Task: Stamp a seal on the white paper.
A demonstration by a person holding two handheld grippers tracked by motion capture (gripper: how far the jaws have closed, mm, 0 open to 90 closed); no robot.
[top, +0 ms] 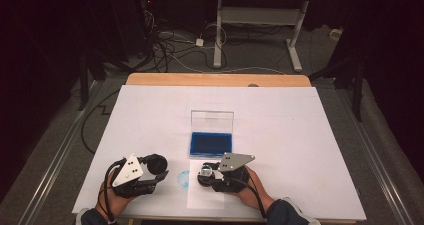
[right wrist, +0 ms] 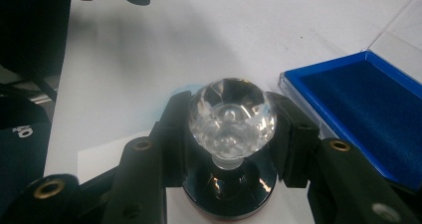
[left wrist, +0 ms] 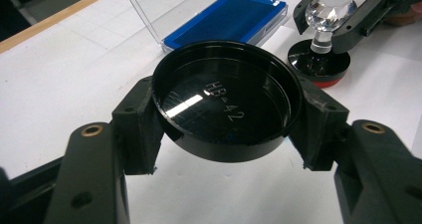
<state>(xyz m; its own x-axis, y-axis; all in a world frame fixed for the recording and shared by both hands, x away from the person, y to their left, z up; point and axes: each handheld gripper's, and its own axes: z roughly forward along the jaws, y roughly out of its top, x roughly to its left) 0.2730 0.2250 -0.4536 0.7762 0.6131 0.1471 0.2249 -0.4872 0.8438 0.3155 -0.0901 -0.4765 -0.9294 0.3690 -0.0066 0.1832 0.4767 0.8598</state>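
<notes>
The left gripper holds a round black cap tight above the white table — the right gripper squeezes the stamp by its clear knob, near the blue ink pad

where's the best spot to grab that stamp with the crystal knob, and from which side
Grip the stamp by its faceted crystal knob, coming from above with one jaw on each side, as the right gripper does now. The knob stands upright on a thin neck over a wide, low black base that rests flat on the paper, so the knob gives the best purchase.
</notes>
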